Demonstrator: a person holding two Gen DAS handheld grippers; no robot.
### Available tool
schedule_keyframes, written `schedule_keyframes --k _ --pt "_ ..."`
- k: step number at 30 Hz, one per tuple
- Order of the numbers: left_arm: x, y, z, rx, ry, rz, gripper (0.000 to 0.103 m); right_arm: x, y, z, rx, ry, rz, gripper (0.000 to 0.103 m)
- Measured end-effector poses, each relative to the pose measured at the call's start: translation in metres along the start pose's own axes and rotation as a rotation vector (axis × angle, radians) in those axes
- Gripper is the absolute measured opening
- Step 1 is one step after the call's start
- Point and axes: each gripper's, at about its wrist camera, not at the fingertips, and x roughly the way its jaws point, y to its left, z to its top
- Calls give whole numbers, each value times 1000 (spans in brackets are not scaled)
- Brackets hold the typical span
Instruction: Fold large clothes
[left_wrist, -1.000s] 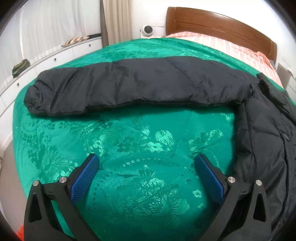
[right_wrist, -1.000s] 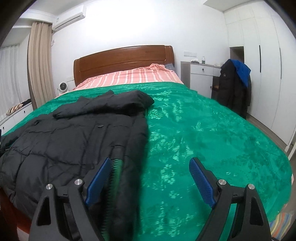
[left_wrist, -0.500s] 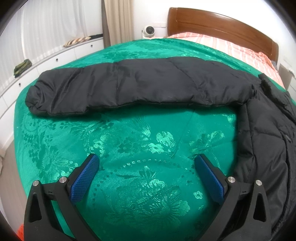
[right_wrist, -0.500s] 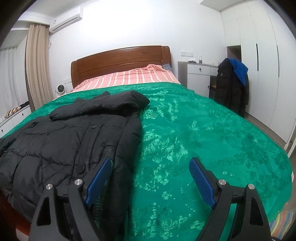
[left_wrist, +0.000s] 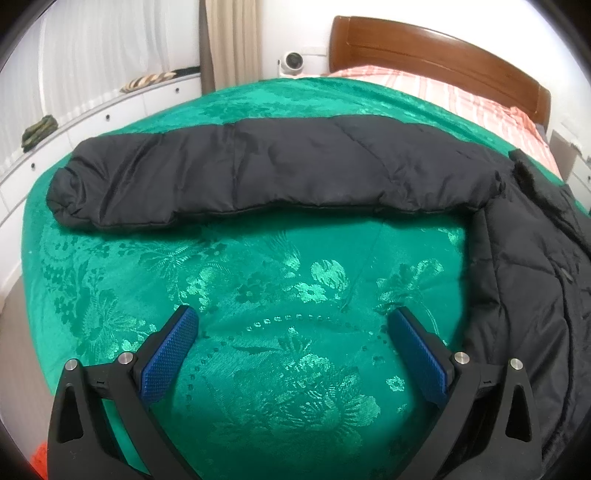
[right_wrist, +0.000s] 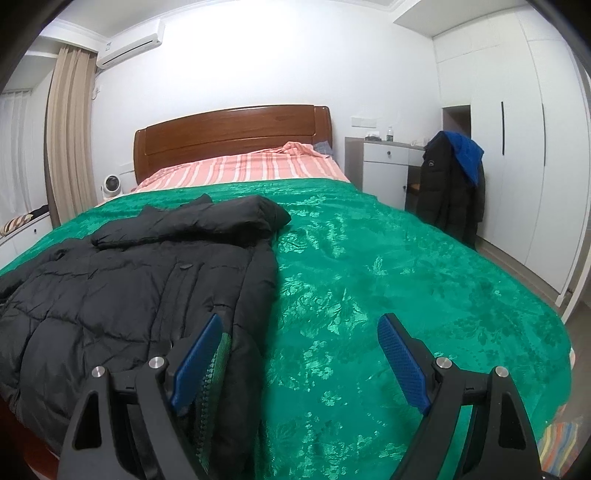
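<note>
No text or label can be read.

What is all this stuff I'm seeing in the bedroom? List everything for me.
puffer jacket: one, black, spread on the bed's left part, one sleeve stretched out sideways
bedspread: one, green with flower pattern, covering the bed
striped sheet: one, pink and white, at the head end
headboard: one, brown wood
small fan: one, white, left of the headboard
air conditioner: one, white, high on the wall
curtain: one, beige, left
dark coat: one, with a blue garment on top, hanging beside the white cabinet
wardrobe: white, right wall
left tool: open, blue pads, over bare bedspread
right tool: open, blue pads, at the jacket's edge
</note>
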Motion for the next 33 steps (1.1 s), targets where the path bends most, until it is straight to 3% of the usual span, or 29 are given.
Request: schedule_keyframes --k 3,5,8,11,14,18,19,21,22,24,27,30,33 --pt "-2 6 8 -4 48 -41 103 -3 1 3 11 6 -29 86" --pt "-8 17 14 -59 66 -125 103 -5 4 4 11 17 -49 86" --pt "-17 53 24 -237 61 -288 103 -7 12 6 9 32 -62 86" --pt "-13 104 32 -472 38 -362 103 -4 22 9 -7 54 -57 86" --pt "7 155 42 -685 16 -344 103 1 33 14 -22 73 -46 86" --pt "30 192 60 -811 -23 -292 102 -3 43 18 -41 58 -13 86" --pt "34 197 67 -817 -32 -272 97 -5 45 18 -50 54 -7 86" --pt "40 198 82 -791 -25 -224 49 -7 46 16 -57 53 -6 86" --pt "43 197 92 -755 -4 -196 5 -8 44 14 -56 55 -9 86" --pt "39 193 114 -698 3 -185 7 -7 38 11 -38 64 -16 86" --pt "-1 151 165 -522 -93 -190 7 -6 27 5 -10 67 -24 86" --pt "-63 66 226 -279 -217 -278 7 -3 18 3 15 67 -18 86" --pt "-126 -40 261 -32 -321 -405 7 -3 13 4 34 59 -12 86"
